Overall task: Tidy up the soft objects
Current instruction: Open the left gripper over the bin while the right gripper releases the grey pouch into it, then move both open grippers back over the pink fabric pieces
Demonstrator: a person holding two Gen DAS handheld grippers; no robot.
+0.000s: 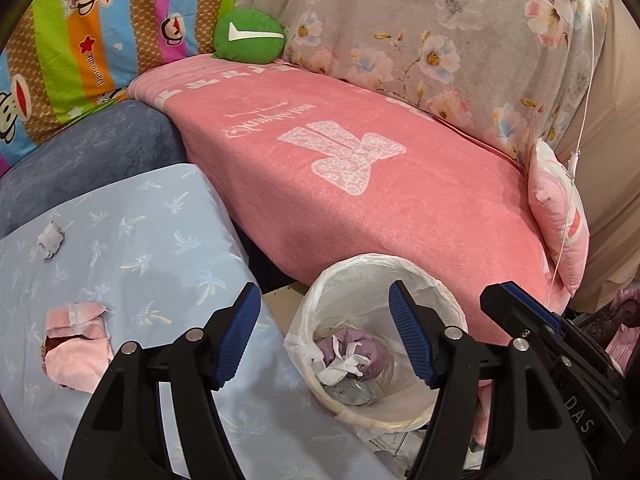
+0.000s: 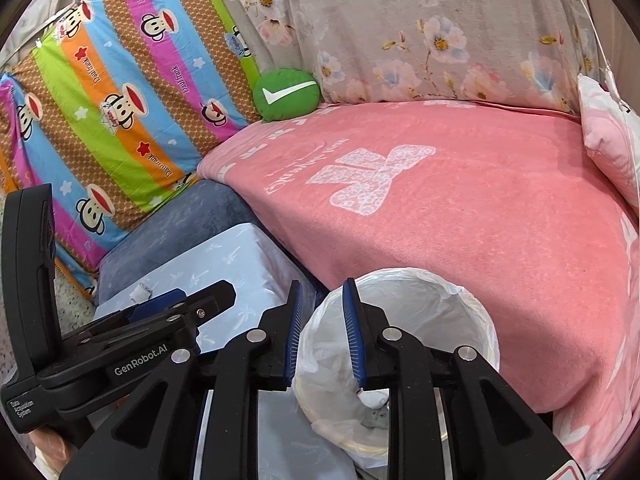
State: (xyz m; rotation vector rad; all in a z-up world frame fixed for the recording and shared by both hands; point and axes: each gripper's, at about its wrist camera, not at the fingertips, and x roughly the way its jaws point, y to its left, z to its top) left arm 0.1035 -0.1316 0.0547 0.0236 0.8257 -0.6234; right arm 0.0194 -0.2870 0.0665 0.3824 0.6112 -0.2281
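A round bin [image 1: 448, 292] lined with a white bag stands on the floor by the bed. Inside lie a purple and white bundle of cloth [image 1: 352, 354] and a grey piece [image 1: 352, 394]. My left gripper [image 1: 324, 328] hangs open over the bin's near side, with nothing between its blue pads. My right gripper [image 2: 325, 332] is above the bin's rim [image 2: 440, 280], jaws a narrow gap apart and holding nothing; a scrap of white cloth [image 2: 372, 398] shows just below it inside the bin. On the light blue patterned cover [image 1: 140, 240] lie a folded pink cloth [image 1: 76, 340] and a small grey roll [image 1: 50, 240].
A pink blanket [image 1: 360, 200] covers the bed behind the bin. A green round cushion [image 1: 248, 34] sits at the back, a pink pillow [image 1: 560, 220] at the right. Striped monkey-print fabric [image 2: 120, 100] and floral fabric [image 2: 440, 40] hang behind. A blue-grey cushion [image 1: 100, 148] lies left.
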